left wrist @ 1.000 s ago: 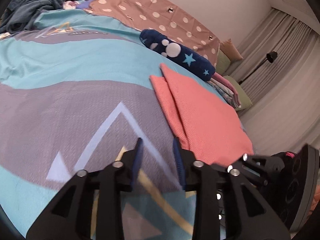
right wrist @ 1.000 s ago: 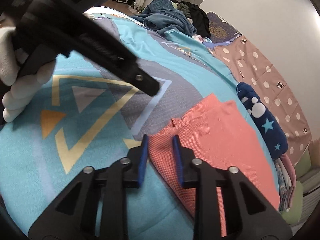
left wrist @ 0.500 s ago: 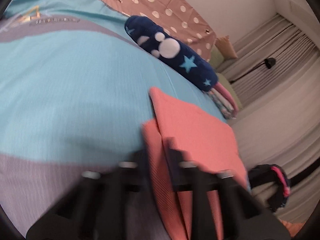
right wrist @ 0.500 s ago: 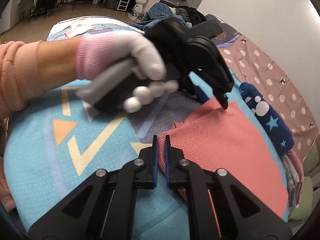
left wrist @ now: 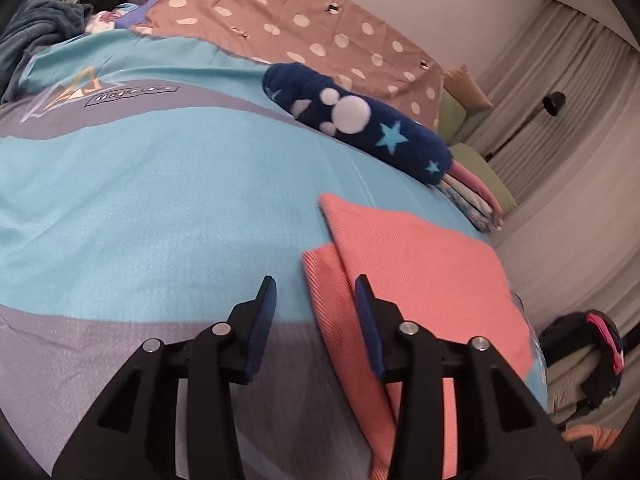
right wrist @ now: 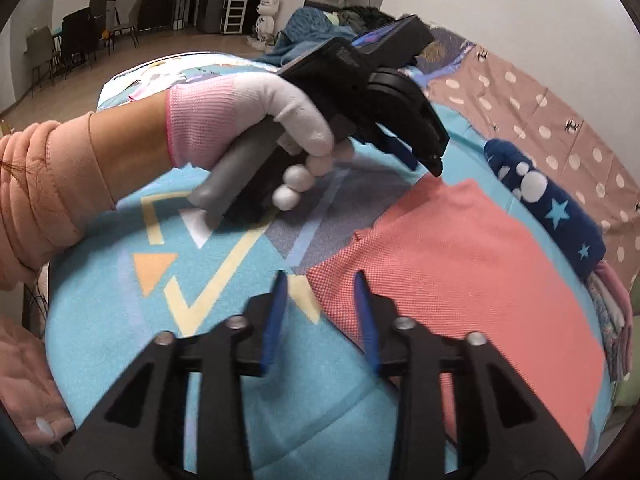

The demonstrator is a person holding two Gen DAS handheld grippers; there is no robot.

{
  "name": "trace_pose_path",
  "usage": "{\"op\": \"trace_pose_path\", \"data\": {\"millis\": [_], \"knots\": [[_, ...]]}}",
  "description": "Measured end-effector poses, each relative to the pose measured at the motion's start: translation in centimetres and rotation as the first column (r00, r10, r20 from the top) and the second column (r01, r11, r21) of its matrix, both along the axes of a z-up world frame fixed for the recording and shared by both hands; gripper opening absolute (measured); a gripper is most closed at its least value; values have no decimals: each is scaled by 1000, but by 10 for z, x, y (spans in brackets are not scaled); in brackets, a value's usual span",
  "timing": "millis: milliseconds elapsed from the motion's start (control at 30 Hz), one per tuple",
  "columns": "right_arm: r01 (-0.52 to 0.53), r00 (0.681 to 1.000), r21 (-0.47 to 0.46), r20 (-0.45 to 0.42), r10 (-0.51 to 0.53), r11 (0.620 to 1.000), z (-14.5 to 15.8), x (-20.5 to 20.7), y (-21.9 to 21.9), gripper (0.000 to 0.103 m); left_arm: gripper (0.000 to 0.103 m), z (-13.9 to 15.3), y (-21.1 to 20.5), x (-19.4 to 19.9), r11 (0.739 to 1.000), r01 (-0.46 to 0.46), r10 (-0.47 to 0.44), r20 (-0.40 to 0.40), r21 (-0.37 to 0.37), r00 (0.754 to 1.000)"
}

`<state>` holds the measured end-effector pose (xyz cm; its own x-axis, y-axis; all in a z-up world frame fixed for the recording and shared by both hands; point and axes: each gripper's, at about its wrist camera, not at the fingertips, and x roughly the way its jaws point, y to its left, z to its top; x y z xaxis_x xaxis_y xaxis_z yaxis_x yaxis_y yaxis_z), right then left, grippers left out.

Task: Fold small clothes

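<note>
Your left tongs have just opened and hold nothing. Your right tongs have just opened too, empty. The folded pink cloth lies flat on the bed, at the lower right of both views.

Coral garment (fine weave); turquoise-grey bedspread, yellow triangles; navy roll, white dots, stars.
</note>
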<state>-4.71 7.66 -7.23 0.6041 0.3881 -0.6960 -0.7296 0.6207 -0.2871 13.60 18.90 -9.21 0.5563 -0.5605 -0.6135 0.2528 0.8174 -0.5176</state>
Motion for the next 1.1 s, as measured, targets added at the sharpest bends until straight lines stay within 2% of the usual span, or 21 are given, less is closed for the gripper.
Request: {"op": "trace_pose_path", "data": {"millis": [33, 100, 167, 267, 467, 633, 867, 1100], "knots": [[7, 1000, -13, 13, -6, 1000, 0, -1, -2, 40, 54, 2, -2, -5, 999, 32, -32, -5, -12, 999], [37, 999, -28, 23, -37, 999, -3, 0, -7, 42, 65, 1, -6, -15, 995, 94, -95, -31, -28, 995], [81, 997, -37, 8, -80, 996, -6, 4, -13, 44, 65, -7, -15, -19, 990, 138, -139, -70, -14, 988], [135, 991, -51, -20, -136, 990, -11, 11, -18, 45, 66, -10, -22, -23, 989, 143, -142, -49, 22, 989], [151, 988, -76, 17, -150, 986, -14, 8, -17, 50, 67, -13, -22, -18, 990, 135, -137, -72, -28, 988], [156, 988, -68, -1, -156, 985, -16, 13, -20, 52, 67, -16, -23, -16, 989, 136, -139, -65, -50, 988], [146, 989, -72, 8, -146, 987, -18, 15, -15, 52, 67, -21, -20, -2, 977, 141, -155, -81, -161, 984], [153, 988, -62, -2, -153, 986, -20, 22, -15, 55, 67, -18, -34, 1, 982, 158, -163, -50, -103, 985]]}}
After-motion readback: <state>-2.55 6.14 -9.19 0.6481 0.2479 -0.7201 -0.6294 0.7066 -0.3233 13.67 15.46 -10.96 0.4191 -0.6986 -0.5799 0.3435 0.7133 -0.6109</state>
